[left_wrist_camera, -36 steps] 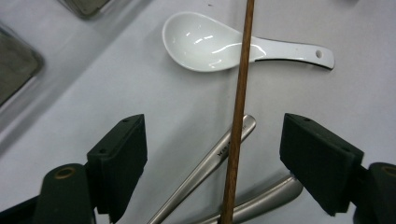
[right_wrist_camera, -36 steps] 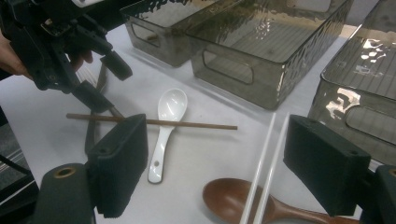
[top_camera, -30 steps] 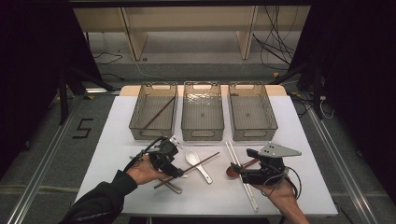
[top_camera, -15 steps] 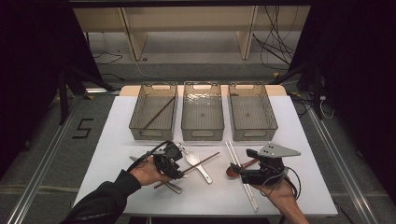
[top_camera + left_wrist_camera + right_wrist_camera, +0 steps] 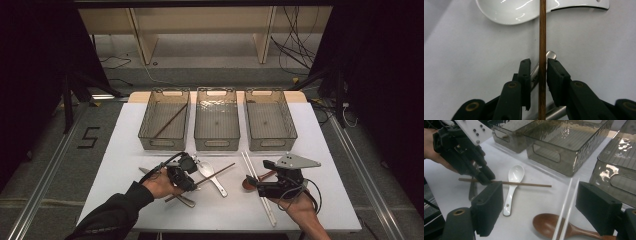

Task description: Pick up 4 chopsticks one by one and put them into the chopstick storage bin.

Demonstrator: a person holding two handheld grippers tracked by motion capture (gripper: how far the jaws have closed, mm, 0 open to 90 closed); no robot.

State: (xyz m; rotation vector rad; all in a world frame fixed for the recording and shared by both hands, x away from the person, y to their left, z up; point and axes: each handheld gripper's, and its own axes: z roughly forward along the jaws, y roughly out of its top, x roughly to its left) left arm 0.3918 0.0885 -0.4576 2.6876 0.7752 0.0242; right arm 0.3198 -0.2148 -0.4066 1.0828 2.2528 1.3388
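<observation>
Wooden chopstick [image 5: 542,37], thin, stiff, light, roll-prone, lying on white table [image 5: 125,150] across porcelain spoon [image 5: 524,10]; left gripper [image 5: 538,67] jaws just closing around mid-shaft, small gap remaining; right gripper [image 5: 541,202] released.

Brown chopstick [image 5: 542,50] looked like matt wood with a fine grain. White spoon [image 5: 524,10] was glossy, glazed, ceramic-looking. Left gripper [image 5: 537,82] pads were matt black, rubbery. Metal utensil handle [image 5: 550,55] was brushed and dull. Three bins [image 5: 564,142] were smoked translucent plastic, ripple-textured. Brown spoon [image 5: 549,226] was smooth, satin wood-like. Table [image 5: 461,62] was matt white.
</observation>
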